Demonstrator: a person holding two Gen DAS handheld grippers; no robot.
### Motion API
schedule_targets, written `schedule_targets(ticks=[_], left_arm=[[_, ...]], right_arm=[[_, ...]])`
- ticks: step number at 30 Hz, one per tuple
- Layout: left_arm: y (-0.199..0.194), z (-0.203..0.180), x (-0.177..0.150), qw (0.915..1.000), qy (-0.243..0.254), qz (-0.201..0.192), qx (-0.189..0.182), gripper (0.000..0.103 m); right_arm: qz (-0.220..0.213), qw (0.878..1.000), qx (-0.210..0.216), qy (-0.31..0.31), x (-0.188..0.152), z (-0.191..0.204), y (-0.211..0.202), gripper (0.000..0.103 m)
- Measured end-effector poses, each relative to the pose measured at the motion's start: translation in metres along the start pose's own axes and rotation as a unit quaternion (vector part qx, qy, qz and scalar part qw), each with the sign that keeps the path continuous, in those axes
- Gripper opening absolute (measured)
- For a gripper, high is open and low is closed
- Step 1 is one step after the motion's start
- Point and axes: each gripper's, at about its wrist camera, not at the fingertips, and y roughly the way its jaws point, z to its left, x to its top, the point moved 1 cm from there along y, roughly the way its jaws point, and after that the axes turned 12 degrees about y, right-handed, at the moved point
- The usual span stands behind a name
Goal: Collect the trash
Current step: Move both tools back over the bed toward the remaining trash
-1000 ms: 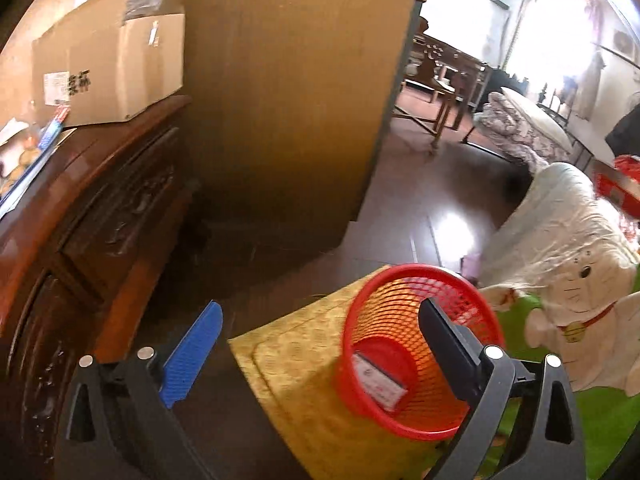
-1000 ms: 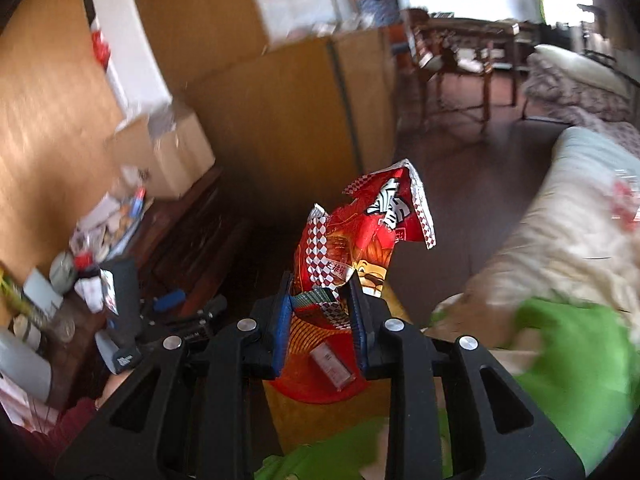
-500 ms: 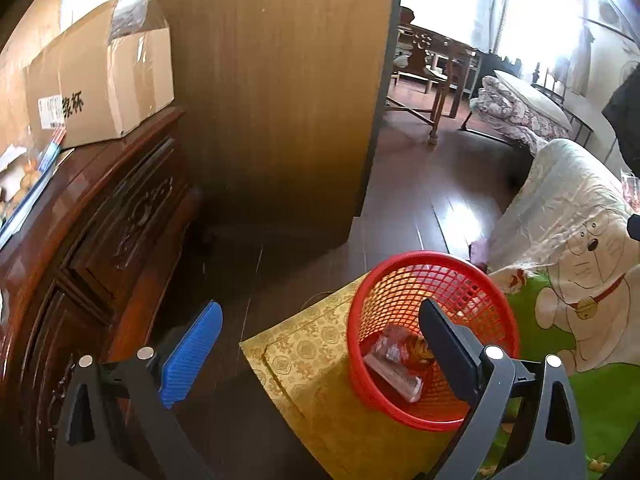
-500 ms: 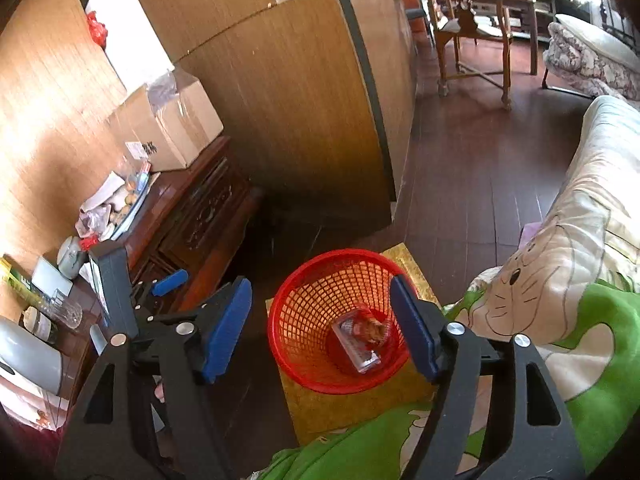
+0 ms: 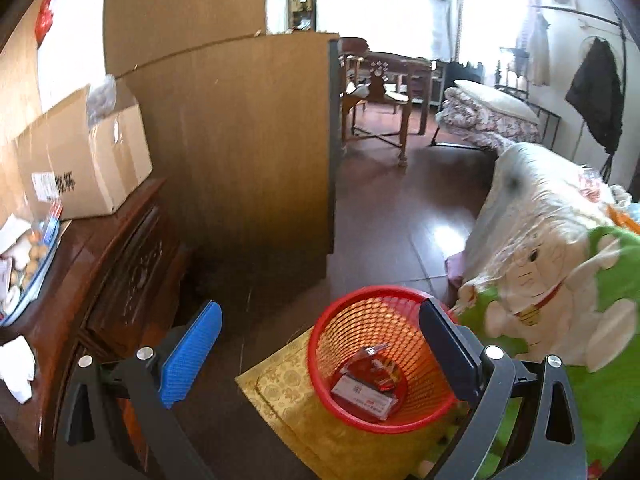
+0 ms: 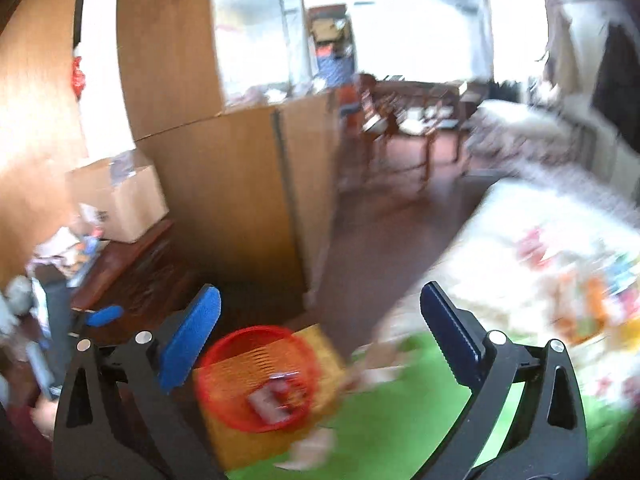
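Both grippers, left and right, gape wide and hold nothing. The wrapper lies in the red basket at five o'clock.

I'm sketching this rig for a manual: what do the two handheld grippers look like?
The left gripper and right gripper look identical: matte black, triangular cut-out frames, round silver bolt heads, and two flat fingers. Each left finger carries a ribbed bright blue pad; each right finger looks dark navy. No cables, markings or sleeves are visible.
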Motion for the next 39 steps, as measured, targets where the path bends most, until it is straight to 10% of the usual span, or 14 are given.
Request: schedule_targets(ticks=[11,20,32,39], left_arm=[[-0.039,-0.093,0.066,0.9918,0.087,-0.063,-0.069,0.097],[-0.028,-0.211,0.135,0.9726,0.152,-0.083,-0.155,0.097],[0.056,-0.337,0.241,0.9707,0.067,-0.041,-0.227,0.097],[0.127,-0.380,0.244,0.9718,0.052,0.008,-0.230,0.097]], right_arm=[[-0.059,0.989,-0.101,0.090,0.012,-0.134,-0.072,0.096],[-0.105,0.954,-0.166,0.225,0.017,-0.265,-0.109,0.096],[-0.129,0.922,-0.217,0.294,0.050,-0.360,-0.093,0.096],[-0.095,0.909,-0.215,0.343,0.041,-0.393,-0.072,0.096]])
